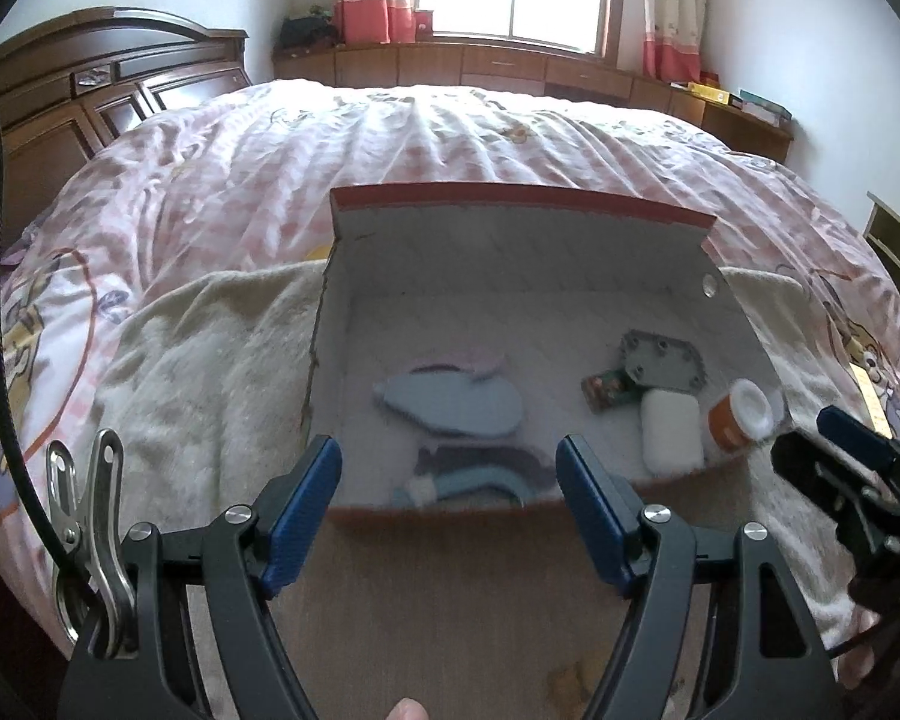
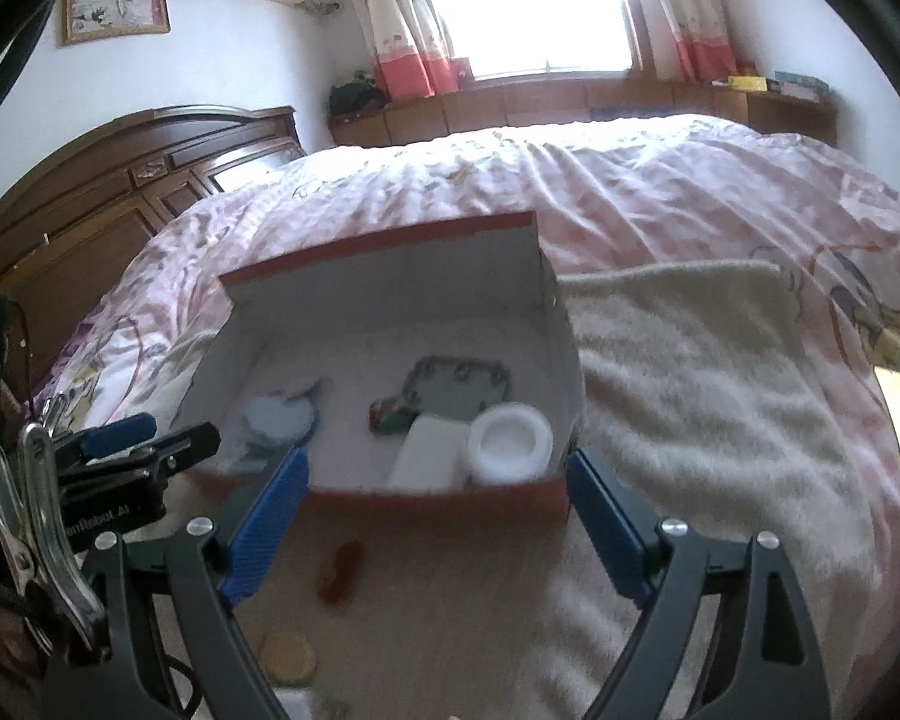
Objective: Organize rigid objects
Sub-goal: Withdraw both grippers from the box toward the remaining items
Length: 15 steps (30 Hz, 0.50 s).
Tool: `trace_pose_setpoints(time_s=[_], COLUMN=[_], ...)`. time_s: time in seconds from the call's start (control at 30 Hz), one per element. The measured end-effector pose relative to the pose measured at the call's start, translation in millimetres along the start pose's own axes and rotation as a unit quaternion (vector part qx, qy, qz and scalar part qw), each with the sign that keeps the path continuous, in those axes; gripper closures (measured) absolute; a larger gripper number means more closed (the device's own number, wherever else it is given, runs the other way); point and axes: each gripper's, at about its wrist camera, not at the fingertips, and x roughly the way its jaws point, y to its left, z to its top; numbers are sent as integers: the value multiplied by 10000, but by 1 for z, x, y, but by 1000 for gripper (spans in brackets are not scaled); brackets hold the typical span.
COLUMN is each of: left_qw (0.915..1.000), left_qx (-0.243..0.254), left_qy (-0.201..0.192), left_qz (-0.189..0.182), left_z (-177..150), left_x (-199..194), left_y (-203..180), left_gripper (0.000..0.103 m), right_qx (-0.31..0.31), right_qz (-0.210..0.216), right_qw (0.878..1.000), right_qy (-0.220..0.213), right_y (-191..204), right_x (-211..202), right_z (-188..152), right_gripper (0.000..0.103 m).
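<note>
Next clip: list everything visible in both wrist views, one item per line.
cardboard box: one, red outside, white inside, open, on the towel
grey plate: one, in box, right side
white block: one, in box, near front wall
orange jar: one, white lid, box's right corner
blue flat pieces: a few, box's left side
red item: one, on towel, outside box
towel: one, cream, on bed
left gripper: fingers open, empty
right gripper: fingers open, empty
</note>
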Motion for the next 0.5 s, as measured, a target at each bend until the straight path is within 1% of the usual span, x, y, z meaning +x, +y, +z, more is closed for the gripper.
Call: trace_pose_setpoints(time_s=[0.2, 0.33, 0.5], left_qw=[9999, 9997, 9995], left_qx=[-52, -30, -22], left_qy=[88, 224, 275], left_qz=[-51, -117, -133], left_z=[-23, -38, -52], left_x=[-11, -13, -19], left_y=[1, -2, -2], left_gripper=[27, 27, 27], right_qx=[-69, -79, -49], right_qz=[28, 35, 78], right_qw=[9998, 9996, 9994], right_qy=[167, 252, 338], right_y=[9, 12, 14], right_x=[-12, -18, -25], right_z=[-25, -38, -51], right_gripper=[12, 12, 12])
